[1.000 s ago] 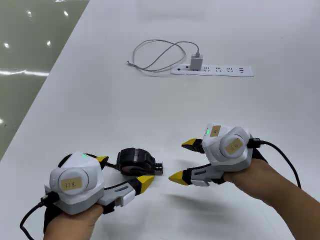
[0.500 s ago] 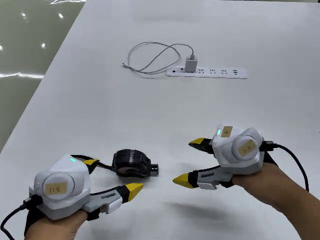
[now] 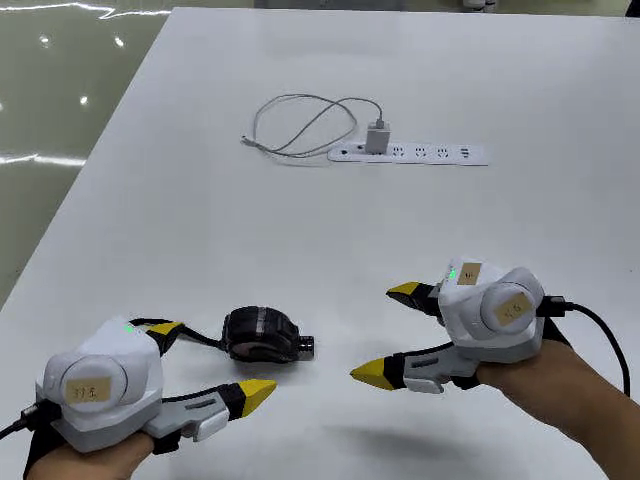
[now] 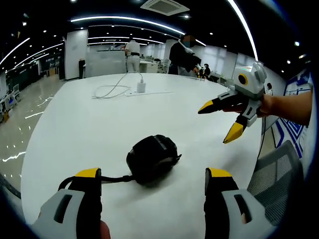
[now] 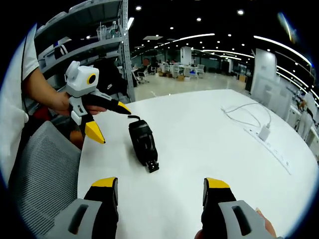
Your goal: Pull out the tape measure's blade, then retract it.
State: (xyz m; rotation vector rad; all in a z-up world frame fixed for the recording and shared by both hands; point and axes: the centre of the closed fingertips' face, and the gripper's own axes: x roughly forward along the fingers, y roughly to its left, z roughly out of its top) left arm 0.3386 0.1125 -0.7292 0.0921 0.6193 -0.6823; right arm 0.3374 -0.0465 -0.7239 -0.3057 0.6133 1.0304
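One tape measure point(image 3: 262, 335), lengthwise left-right, tip point(image 3: 306, 346) seemingly toward right claw point(image 3: 384, 331)

The left claw point(image 3: 210, 358) is drawing back toward the near left of the table point(image 3: 300, 230), away from the tape measure point(image 3: 262, 335). A second ago the black case was sitting between the claw's yellow tips; now it is lying just ahead of them. The right claw point(image 3: 388, 331) is also easing off to the right, so the gap between its tips and the blade end of the tape measure is widening slightly.
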